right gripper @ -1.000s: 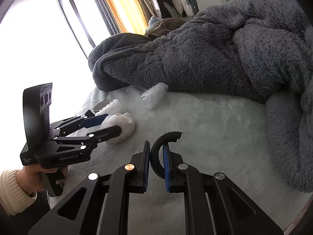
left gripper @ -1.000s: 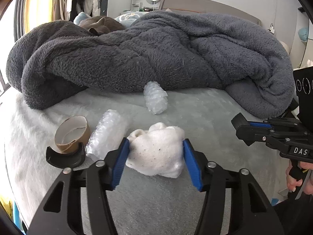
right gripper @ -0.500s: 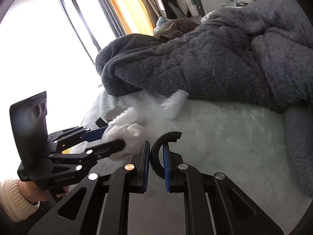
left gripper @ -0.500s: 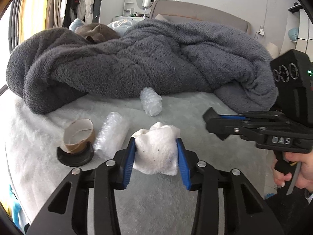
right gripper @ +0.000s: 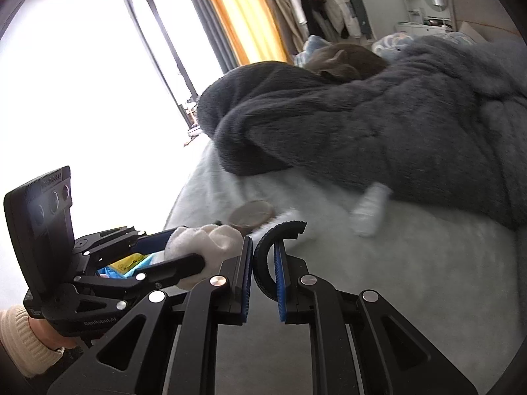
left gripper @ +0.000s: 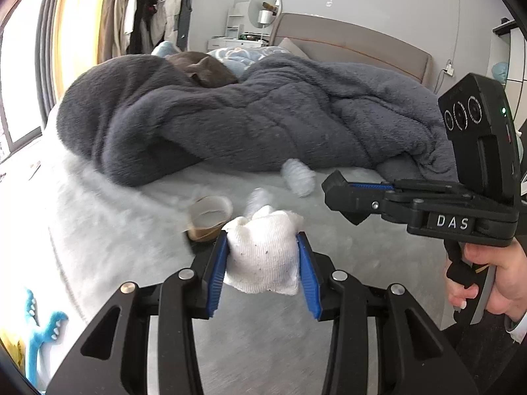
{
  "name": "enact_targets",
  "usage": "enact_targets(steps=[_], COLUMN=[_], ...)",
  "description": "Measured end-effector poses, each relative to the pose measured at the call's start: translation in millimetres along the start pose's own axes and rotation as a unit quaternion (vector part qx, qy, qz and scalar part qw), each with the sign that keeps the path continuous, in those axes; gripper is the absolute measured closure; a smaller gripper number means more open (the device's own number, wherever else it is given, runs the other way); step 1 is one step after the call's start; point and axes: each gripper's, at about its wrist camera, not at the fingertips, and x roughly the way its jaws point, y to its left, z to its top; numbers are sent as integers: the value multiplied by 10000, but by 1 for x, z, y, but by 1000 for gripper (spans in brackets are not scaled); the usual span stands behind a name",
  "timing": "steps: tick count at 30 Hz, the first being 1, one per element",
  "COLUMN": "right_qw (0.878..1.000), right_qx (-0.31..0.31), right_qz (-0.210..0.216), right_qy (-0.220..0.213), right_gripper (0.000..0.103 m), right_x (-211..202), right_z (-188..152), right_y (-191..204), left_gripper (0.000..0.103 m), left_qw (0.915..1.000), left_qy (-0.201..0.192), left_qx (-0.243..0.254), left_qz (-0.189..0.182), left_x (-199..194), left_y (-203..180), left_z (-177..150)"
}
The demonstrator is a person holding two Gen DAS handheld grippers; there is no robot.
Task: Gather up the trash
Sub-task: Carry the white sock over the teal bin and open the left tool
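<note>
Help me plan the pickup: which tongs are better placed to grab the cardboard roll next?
Neither is free. The left tongs are shut on the white wad; the right tongs grip a black curved piece. The left sit nearer the cardboard roll.

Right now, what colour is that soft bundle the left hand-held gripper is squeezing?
White, with tiny dark specks: the cloth bundle shows best in the left wrist view.

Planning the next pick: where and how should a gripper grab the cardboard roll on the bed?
Probably by the wall of the cardboard roll, from above. It appears to stand on end, open mouth up, so one finger can go inside and one outside. Left gripper holds the white wad; right gripper holds a black ring piece.
</note>
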Motion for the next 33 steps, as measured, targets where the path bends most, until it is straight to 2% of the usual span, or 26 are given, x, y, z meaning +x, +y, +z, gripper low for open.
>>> enact_targets(steps=[8,18,26,33], right_qw=[9994,9966,9923,9878], right_qx=[-223,-495,-718,-895], right_qz=[257,639,934,1074], right_qy=[16,179,382,690], right_gripper=[90,90,90,90], right_x=[21,60,93,122], right_z=[11,17,18,7], right_y=[42,98,144,178], left_gripper=[60,59,59,59], left_qw=[9988,9925,9841,9735], left_qy=[86,369,676,1098], left_qx=[-359,-873,-1181,-1650], left_qz=[316,777,1137,1145], left_x=[-23,-45,-63,-71], left_y=[43,104,147,185], left_z=[-13,-40,-64,-93])
